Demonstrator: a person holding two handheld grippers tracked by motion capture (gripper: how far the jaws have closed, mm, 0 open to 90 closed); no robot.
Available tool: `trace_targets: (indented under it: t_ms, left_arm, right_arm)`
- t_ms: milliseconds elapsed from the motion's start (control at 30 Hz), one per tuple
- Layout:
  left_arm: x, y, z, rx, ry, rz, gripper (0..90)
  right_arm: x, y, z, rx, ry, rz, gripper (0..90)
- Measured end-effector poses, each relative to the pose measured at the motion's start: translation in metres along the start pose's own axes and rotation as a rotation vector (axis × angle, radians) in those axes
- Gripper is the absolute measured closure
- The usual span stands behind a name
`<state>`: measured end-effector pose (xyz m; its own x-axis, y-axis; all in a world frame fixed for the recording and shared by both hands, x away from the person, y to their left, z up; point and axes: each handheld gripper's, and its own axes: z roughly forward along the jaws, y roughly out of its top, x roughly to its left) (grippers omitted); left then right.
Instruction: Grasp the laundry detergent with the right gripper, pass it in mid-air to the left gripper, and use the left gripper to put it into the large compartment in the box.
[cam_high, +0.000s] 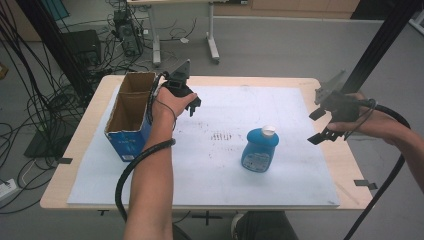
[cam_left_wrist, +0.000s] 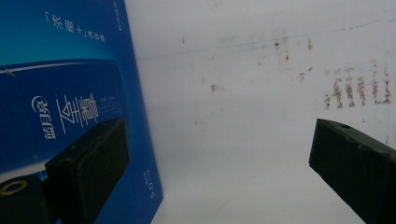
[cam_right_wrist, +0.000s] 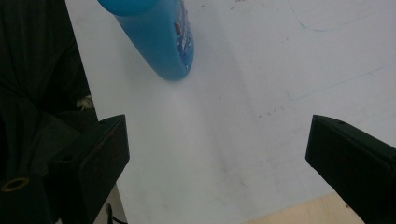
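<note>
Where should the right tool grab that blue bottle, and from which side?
Grip the blue bottle across its flat body below the white cap, coming in from its right. It stands upright and apart from the box; the open right tool is already on that side.

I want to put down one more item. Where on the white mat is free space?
Free: the near strip in front of the blue plastic bottle, and the far right part beyond it. Crowded: the left edge, around the open blue cardboard box.

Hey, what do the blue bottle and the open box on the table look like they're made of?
Blue bottle: likely plastic, smooth and slightly glossy, with a white cap and printed label. Box: cardboard, with a raw brown inside and a glossy blue printed outside that reflects the left gripper jaw.
</note>
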<state>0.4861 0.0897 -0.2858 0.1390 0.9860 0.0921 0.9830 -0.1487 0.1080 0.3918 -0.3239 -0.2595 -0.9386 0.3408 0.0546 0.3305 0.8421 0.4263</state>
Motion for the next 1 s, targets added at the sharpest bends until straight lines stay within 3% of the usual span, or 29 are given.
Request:
trace_targets:
  t_ms: [333,733,1000]
  left_arm:
    - [0.004,-0.004,-0.001,-0.017,-0.005,-0.004,5.6]
    - [0.004,-0.006,0.000,-0.012,-0.006,0.001,5.6]
    - [0.008,-0.008,0.000,-0.016,-0.003,-0.004,5.6]
  right_arm:
    - [0.011,-0.007,0.020,-0.068,0.019,-0.004,5.6]
    - [0.030,-0.011,0.060,-0.180,0.038,-0.014,4.3]
    - [0.035,-0.011,0.073,-0.227,0.045,-0.006,4.0]
